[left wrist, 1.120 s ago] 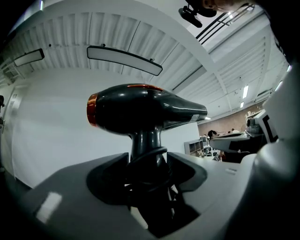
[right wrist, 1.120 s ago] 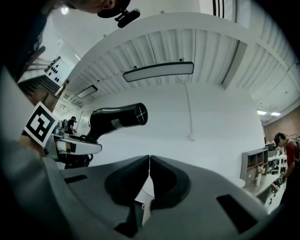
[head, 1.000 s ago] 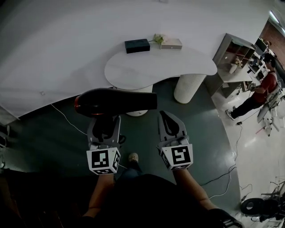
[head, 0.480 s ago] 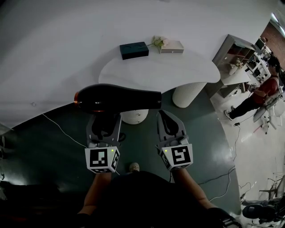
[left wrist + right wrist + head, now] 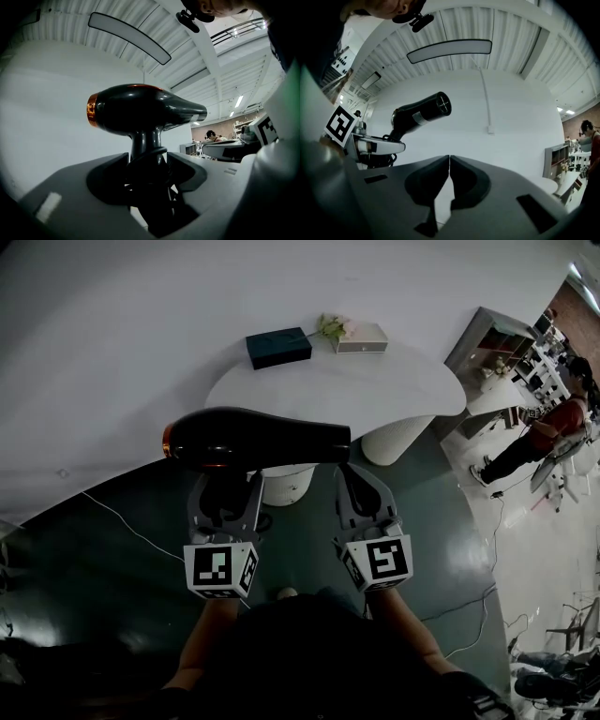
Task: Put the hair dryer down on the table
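Hair dryer (image 5: 253,439) in left gripper (image 5: 228,491), handle clamped

My right gripper (image 5: 449,159) fills the lower frame, its jaws touching with nothing between them. At centre left, the left gripper (image 5: 379,146) holds a black hair dryer (image 5: 419,114), nozzle tilted upward, against a white wall (image 5: 511,108).

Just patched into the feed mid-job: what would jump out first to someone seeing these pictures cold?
The black hair dryer with an orange rear ring is held crosswise in the air by its handle in the left gripper. Beside it the right gripper is shut on nothing. Beyond both stands the curved white table, with a dark box and a pale box at its far edge.
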### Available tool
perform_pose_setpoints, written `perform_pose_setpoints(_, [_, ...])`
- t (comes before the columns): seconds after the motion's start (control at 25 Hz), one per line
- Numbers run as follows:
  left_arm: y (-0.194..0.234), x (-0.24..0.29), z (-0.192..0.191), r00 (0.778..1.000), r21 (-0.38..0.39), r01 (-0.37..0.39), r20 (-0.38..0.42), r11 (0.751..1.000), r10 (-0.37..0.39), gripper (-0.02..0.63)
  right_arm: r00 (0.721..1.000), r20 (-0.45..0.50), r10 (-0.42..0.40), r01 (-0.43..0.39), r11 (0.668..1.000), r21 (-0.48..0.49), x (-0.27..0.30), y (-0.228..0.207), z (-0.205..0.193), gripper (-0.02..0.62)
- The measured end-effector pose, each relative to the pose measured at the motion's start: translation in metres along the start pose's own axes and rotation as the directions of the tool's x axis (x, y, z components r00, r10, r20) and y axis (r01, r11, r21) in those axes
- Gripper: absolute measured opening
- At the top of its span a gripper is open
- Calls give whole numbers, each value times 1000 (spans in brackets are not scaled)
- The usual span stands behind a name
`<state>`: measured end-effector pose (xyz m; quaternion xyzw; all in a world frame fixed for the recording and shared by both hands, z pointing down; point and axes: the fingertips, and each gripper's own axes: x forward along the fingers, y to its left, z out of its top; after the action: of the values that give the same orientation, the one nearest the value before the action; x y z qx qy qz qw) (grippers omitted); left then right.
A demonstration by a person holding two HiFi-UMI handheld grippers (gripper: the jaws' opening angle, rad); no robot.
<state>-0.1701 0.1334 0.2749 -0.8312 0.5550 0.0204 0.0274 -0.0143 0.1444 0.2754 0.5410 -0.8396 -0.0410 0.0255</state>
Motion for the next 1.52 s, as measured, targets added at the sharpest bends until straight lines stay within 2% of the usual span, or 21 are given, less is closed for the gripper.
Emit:
perform_pose_setpoints(0.28, [7,11,-7,1000,-32,-5,-10,999,4,262,1000,15,-10,10,1000,-5,2,-11,-10,12])
perform_pose_setpoints(0.48, [9,19,-13,1000,-25,-14,-28,1000,13,262,999,-46,-11,11,1000,6,15,-18,-14,12])
perform_pose_setpoints(0.68, [23,94,-39,999,-24,-43,-34,999,42,262,998,29,52,-52,999,0,92,-63,-32,12])
perform_pose_setpoints(0.84, [38,145,-36,996,-26,-89,-21,996,89,262,993,24,114,-114,993,3,148,-89,-35,12])
perform_pose_setpoints(1.04, [54,209,-37,988,-20,-148,-40,989,147,262,980,-28,196,-196,981,-3,217,-118,-36,12])
perform_pose_setpoints(1.28, [70,273,-59,976,-15,-201,-84,979,200,262,955,-18,294,-295,955,-16,287,-152,-52,12])
perform_pose_setpoints(1.52, [79,314,-79,964,-21,-243,-113,970,239,262,938,-32,345,-345,939,5,332,-178,-74,12])
